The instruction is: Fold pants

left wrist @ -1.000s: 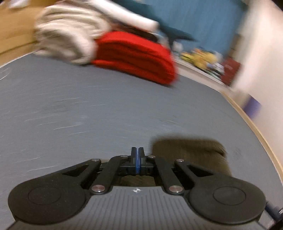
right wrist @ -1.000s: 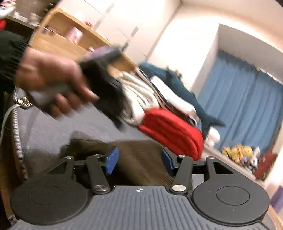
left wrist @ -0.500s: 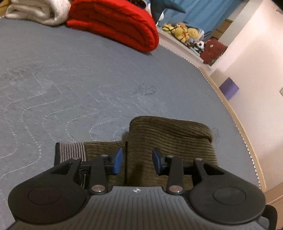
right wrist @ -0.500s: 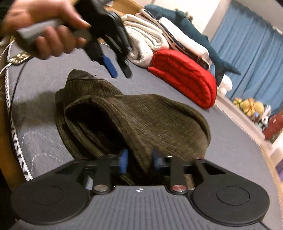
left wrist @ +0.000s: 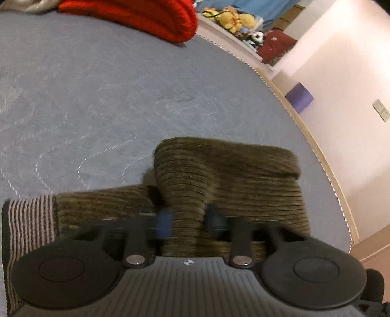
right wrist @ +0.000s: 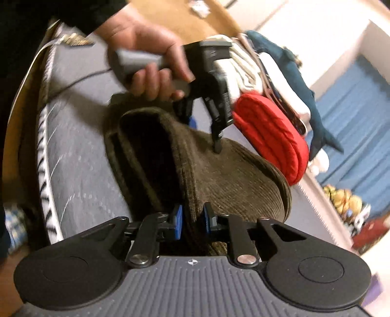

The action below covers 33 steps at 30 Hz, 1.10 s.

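Beyond the pants (left wrist: 226, 175) the bed (left wrist: 97, 97) lies bare and passable; a red blanket (left wrist: 146, 17) blocks its far edge, wall (left wrist: 341, 122) close right.

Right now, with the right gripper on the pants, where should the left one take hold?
Take the near folded edge of the pants, coming straight in from the near side. The fold stands as a thick ridge between the left gripper's open fingers, and the right gripper pinches the same edge.
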Each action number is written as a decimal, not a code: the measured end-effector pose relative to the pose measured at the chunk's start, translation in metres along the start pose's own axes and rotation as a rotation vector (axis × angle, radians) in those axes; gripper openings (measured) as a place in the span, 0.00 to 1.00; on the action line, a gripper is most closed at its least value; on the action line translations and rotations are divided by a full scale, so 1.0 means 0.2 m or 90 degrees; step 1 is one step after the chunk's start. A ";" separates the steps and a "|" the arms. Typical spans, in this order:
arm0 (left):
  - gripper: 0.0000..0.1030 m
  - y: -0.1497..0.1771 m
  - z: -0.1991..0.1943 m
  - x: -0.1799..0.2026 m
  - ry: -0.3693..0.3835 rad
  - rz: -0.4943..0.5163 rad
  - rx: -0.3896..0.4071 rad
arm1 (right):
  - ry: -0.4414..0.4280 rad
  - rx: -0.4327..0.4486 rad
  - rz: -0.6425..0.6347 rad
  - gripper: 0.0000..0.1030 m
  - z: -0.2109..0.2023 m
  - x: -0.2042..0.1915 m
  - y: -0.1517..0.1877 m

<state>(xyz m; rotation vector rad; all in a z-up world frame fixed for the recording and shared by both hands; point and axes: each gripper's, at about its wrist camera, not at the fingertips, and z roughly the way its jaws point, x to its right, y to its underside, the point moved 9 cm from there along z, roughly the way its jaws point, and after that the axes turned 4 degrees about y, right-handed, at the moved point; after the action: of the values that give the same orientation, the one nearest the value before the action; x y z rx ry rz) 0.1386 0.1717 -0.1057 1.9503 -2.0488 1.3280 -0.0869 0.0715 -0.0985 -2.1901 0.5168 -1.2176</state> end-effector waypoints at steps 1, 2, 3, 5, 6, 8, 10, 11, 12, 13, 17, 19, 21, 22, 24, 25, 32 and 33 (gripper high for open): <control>0.17 -0.03 -0.05 0.03 -0.002 0.005 0.015 | 0.001 0.001 0.017 0.19 0.00 0.02 -0.01; 0.16 -0.06 -0.12 0.06 -0.001 0.010 0.035 | 0.004 0.004 0.034 0.19 0.00 0.03 -0.03; 0.16 -0.11 -0.22 0.09 0.005 0.014 0.064 | 0.008 0.010 0.052 0.19 -0.01 0.05 -0.05; 0.16 -0.16 -0.40 0.11 -0.003 0.027 0.112 | 0.011 0.032 0.083 0.19 -0.03 0.09 -0.10; 0.16 -0.17 -0.50 0.09 -0.030 0.024 0.130 | 0.011 0.052 0.100 0.19 -0.05 0.11 -0.13; 0.16 -0.16 -0.63 0.00 -0.085 -0.002 0.142 | 0.002 0.093 0.124 0.20 -0.09 0.12 -0.20; 0.24 -0.12 -0.70 -0.13 -0.147 -0.024 0.137 | -0.016 0.129 0.148 0.28 -0.14 0.12 -0.26; 0.33 -0.09 -0.71 -0.18 -0.179 -0.029 0.125 | -0.028 0.140 0.166 0.34 -0.16 0.13 -0.27; 0.34 -0.07 -0.71 -0.23 -0.223 -0.019 0.111 | -0.042 0.146 0.188 0.38 -0.17 0.14 -0.28; 0.34 -0.07 -0.73 -0.26 -0.268 -0.002 0.119 | -0.061 0.148 0.216 0.41 -0.17 0.16 -0.28; 0.34 -0.09 -0.79 -0.08 -0.181 0.063 0.166 | -0.099 0.133 0.355 0.42 -0.15 0.34 -0.28; 0.34 -0.05 -0.74 0.10 -0.101 0.126 0.149 | -0.094 0.092 0.425 0.42 -0.12 0.48 -0.26; 0.34 0.02 -0.63 0.29 -0.058 0.215 0.122 | -0.122 0.046 0.518 0.42 -0.05 0.65 -0.24; 0.34 0.06 -0.58 0.36 -0.036 0.249 0.103 | -0.138 0.018 0.555 0.42 -0.01 0.72 -0.23; 0.33 0.16 -0.48 0.50 0.014 0.303 0.063 | -0.165 -0.035 0.607 0.44 0.10 0.83 -0.22; 0.32 0.21 -0.44 0.55 0.030 0.321 0.047 | -0.169 -0.057 0.625 0.44 0.16 0.87 -0.20; 0.16 0.38 -0.27 0.61 0.090 0.365 -0.050 | -0.203 -0.212 0.775 0.64 0.76 0.90 -0.01; 0.15 0.42 -0.22 0.60 0.107 0.362 -0.092 | -0.211 -0.238 0.794 0.64 0.84 0.86 0.02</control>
<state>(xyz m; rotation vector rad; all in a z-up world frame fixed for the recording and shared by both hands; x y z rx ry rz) 0.0191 0.0887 -0.0587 1.1905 -2.6279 1.3070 0.1447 0.0179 -0.0621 -1.6626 1.6876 -0.0801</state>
